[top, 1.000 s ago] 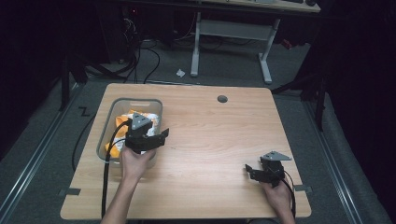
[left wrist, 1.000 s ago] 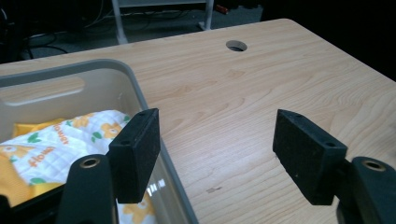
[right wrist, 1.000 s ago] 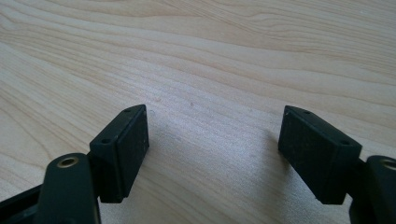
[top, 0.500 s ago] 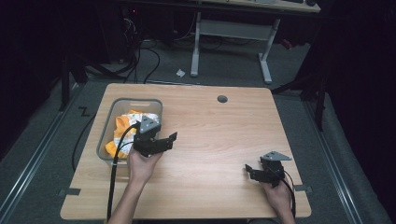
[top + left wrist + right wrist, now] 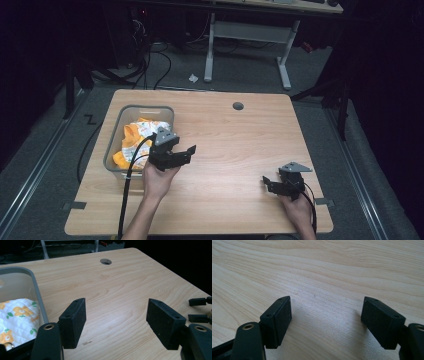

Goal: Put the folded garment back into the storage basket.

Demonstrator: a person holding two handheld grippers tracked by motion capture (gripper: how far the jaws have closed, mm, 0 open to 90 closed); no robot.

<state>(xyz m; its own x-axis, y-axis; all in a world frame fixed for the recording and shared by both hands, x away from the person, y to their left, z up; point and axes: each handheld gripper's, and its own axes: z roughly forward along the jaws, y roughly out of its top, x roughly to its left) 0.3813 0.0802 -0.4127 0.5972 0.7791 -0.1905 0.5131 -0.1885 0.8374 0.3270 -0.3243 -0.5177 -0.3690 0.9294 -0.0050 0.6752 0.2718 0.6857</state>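
Observation:
A clear plastic bin stands on the left of the wooden table and holds a white cloth with orange flowers. My left gripper hovers just right of the bin, open, with nothing between its jaws. In the left gripper view the left gripper points across bare wood, with the bin wall and the cloth at the left. My right gripper rests near the table's front right, open and empty. In the right gripper view the right gripper lies low over bare wood.
A round cable hole sits near the table's far edge. The table ends close behind the right hand. A black cable trails from the left gripper toward the front edge. Desk legs and cables lie on the floor beyond.
My left gripper has shifted a little to the right, from over the bin's right edge to just beside it, still open. The right gripper has stayed put.

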